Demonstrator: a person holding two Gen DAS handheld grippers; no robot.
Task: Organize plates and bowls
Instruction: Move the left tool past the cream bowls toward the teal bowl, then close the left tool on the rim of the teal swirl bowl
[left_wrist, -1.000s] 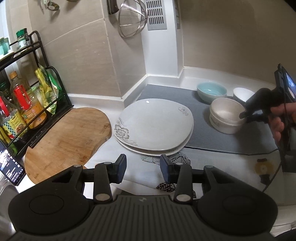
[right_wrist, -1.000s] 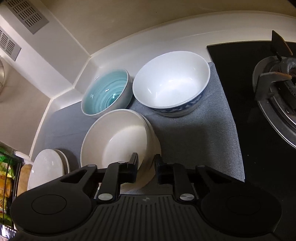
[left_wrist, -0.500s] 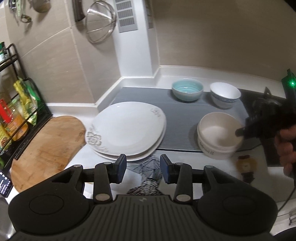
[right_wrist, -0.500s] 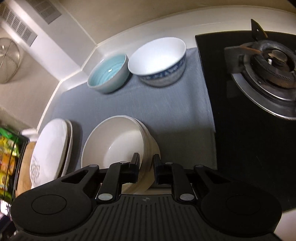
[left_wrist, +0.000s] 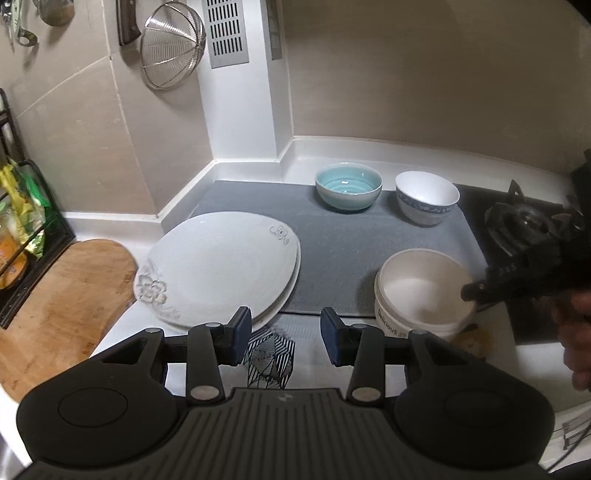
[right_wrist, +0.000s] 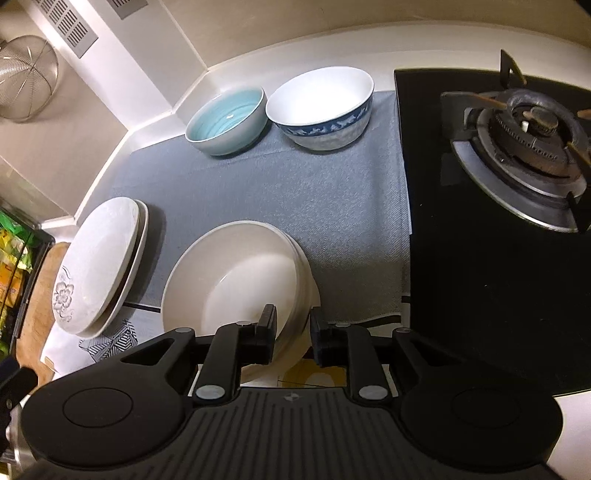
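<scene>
A stack of cream bowls (left_wrist: 417, 291) stands at the near edge of the grey mat (left_wrist: 332, 240). My right gripper (right_wrist: 293, 334) has its fingers either side of the stack's rim (right_wrist: 299, 280), with a small gap showing on the outer side. A teal bowl (left_wrist: 348, 186) and a white bowl with a blue band (left_wrist: 426, 201) stand at the back of the mat. Two stacked white flower plates (left_wrist: 218, 266) lie at the mat's left edge. My left gripper (left_wrist: 286, 334) is open and empty, just in front of the plates.
A gas hob (right_wrist: 517, 147) lies right of the mat. A wooden cutting board (left_wrist: 55, 306) and a black rack with packets (left_wrist: 22, 229) are on the left. A metal strainer (left_wrist: 171, 48) hangs on the wall. A patterned cloth (left_wrist: 269, 354) lies under my left gripper.
The right gripper has drawn the cream bowl stack toward the counter's front edge, and its fingers have widened on the rim. The left gripper has pulled back and turned right.
</scene>
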